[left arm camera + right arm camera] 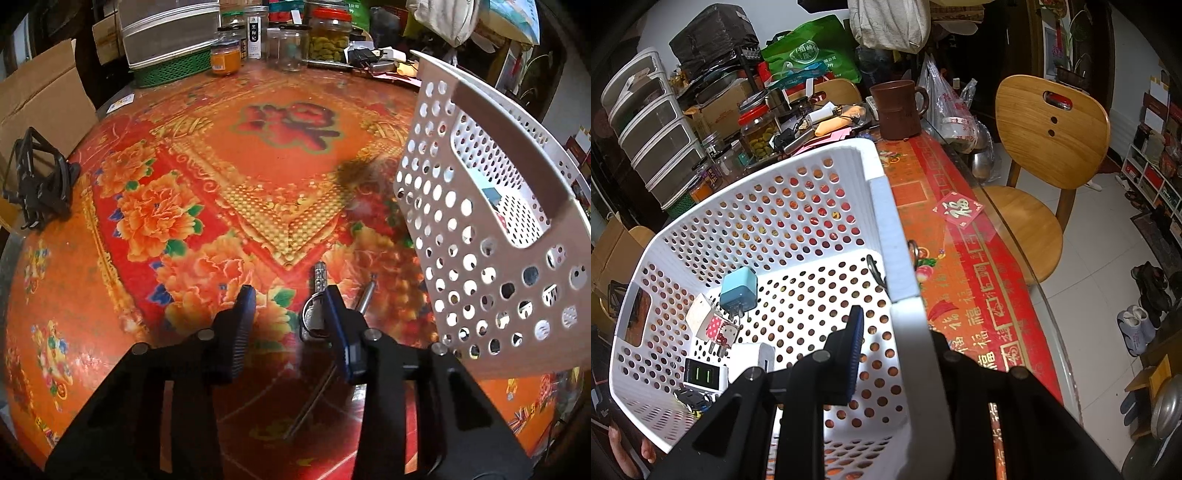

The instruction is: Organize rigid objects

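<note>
Left wrist view, far left of frame: black folding stand point(37, 181) on the table edge, well apart from everything I am working on; no risk there.

Lower centre: my left tongs point(290, 295) stand wide apart, holding nothing. A key point(318, 295) on a ring lies on the red floral tablecloth point(207, 192), touching the inner face of the right-hand finger rather than sitting between the two. Just right of that finger, a thin metal rod point(367, 295). Risk: if I close from here, the finger may shove the key sideways or pinch only the ring, and the flat key could slide on the smooth cloth. The rod is close enough to get knocked.

Right of frame: the white perforated basket point(480, 229), tilted and lifted off the cloth.

Right wrist view: my right tongs point(886, 354) are clamped over the basket's rim, one finger inside, the other hidden behind the wall. In the lower-left corner of the basket sit the blue charger point(738, 291), a white charger with a polka-dot sticker point(713, 325) and a toy car point(692, 398). Risk: a single rim grip on a tilted basket may let it swing, and the contents could slide further or tip out
</note>
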`<control>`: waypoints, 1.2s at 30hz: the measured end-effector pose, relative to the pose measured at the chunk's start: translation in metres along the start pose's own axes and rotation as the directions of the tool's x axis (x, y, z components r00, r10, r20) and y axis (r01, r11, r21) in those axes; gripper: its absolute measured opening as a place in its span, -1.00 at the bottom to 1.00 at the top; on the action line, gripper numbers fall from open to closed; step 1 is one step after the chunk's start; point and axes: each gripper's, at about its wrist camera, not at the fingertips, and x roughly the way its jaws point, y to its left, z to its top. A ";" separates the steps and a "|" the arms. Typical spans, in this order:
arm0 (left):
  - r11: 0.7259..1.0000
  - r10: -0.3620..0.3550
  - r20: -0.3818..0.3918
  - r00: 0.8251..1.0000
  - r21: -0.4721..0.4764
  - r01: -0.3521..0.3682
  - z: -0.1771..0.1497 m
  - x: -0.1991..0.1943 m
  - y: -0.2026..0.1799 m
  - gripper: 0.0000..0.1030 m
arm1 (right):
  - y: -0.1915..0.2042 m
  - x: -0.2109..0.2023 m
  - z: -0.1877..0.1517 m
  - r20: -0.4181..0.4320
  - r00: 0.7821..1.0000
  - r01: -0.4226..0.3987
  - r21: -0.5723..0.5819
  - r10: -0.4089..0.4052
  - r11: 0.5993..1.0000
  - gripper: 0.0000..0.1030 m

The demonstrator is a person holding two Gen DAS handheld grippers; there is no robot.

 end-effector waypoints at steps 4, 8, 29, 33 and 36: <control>1.000 -0.021 0.003 1.000 -0.007 0.021 0.001 0.002 -0.002 -0.47 | 0.000 0.000 0.000 0.000 1.000 0.000 0.001 0.000 1.000 -0.53; 1.000 -0.030 0.000 1.000 -0.001 0.030 0.000 -0.001 -0.007 -0.97 | 0.000 0.000 0.000 0.000 1.000 -0.001 0.000 0.001 1.000 -0.53; 1.000 0.011 0.220 0.976 -0.015 -0.008 0.033 -0.120 0.016 -0.97 | -0.001 0.000 0.001 0.002 1.000 -0.001 0.000 0.001 1.000 -0.53; 0.999 0.036 0.266 0.963 -0.009 -0.035 0.048 -0.151 0.013 -0.97 | -0.001 0.000 0.001 0.002 1.000 -0.002 -0.001 0.002 1.000 -0.53; 0.999 0.046 0.290 0.956 -0.004 -0.047 0.060 -0.168 0.006 -0.97 | -0.001 0.000 0.001 0.002 1.000 -0.001 0.000 0.001 1.000 -0.53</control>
